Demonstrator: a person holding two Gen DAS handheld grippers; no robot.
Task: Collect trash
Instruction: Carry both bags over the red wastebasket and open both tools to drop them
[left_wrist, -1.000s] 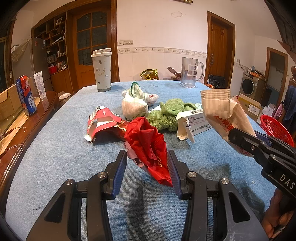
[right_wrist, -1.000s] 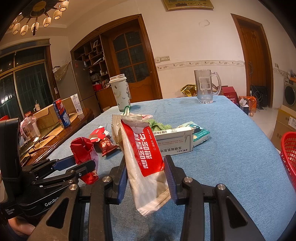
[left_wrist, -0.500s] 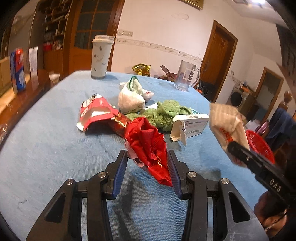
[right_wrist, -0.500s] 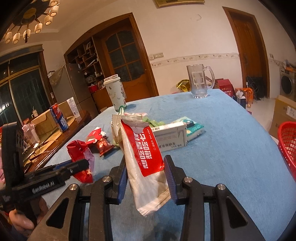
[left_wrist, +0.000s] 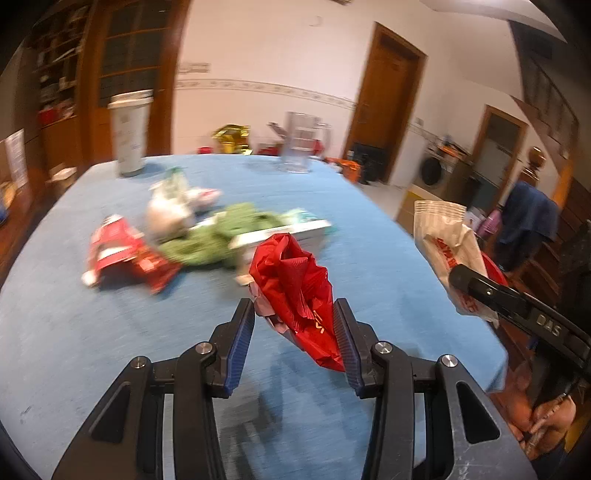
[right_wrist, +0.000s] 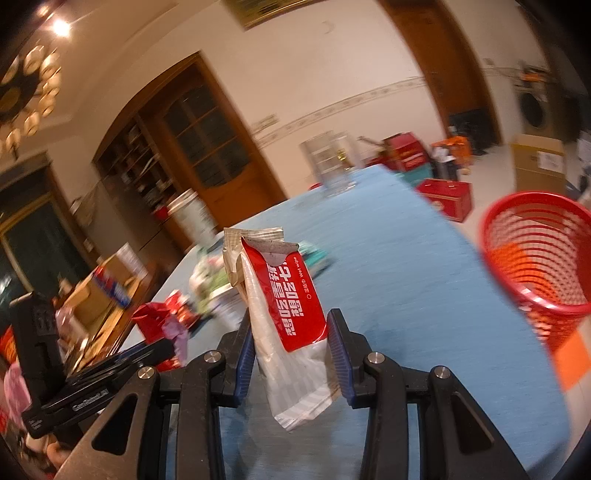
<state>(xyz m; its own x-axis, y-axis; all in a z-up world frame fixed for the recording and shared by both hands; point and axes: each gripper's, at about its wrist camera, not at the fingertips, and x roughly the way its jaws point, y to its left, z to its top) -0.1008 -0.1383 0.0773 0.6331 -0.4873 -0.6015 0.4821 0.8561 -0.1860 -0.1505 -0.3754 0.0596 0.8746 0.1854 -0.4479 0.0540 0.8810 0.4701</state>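
My left gripper (left_wrist: 293, 308) is shut on a crumpled red wrapper (left_wrist: 295, 284), held above the blue table (left_wrist: 92, 343). My right gripper (right_wrist: 290, 319) is shut on a white and red wet-wipe packet (right_wrist: 291, 295), which stands upright between the pads. A red mesh basket (right_wrist: 535, 251) sits off the table's right edge, to the right of the packet. In the left wrist view the right gripper (left_wrist: 469, 280) and its packet (left_wrist: 443, 236) hang at the right. The right wrist view shows the left gripper (right_wrist: 162, 345) low at the left, still with its wrapper (right_wrist: 155, 321).
More trash lies mid-table: a torn red packet (left_wrist: 122, 251), a green cloth (left_wrist: 229, 236), a white bag (left_wrist: 170, 214) and a white box (left_wrist: 288, 230). A paper cup (left_wrist: 129, 133) and a glass mug (left_wrist: 301, 142) stand at the far edge. Boxes crowd the floor.
The right gripper has rolled and swung right with its packet, so the red basket now looms large. The left gripper has moved right and up with the red wrapper. Both grips are unchanged.
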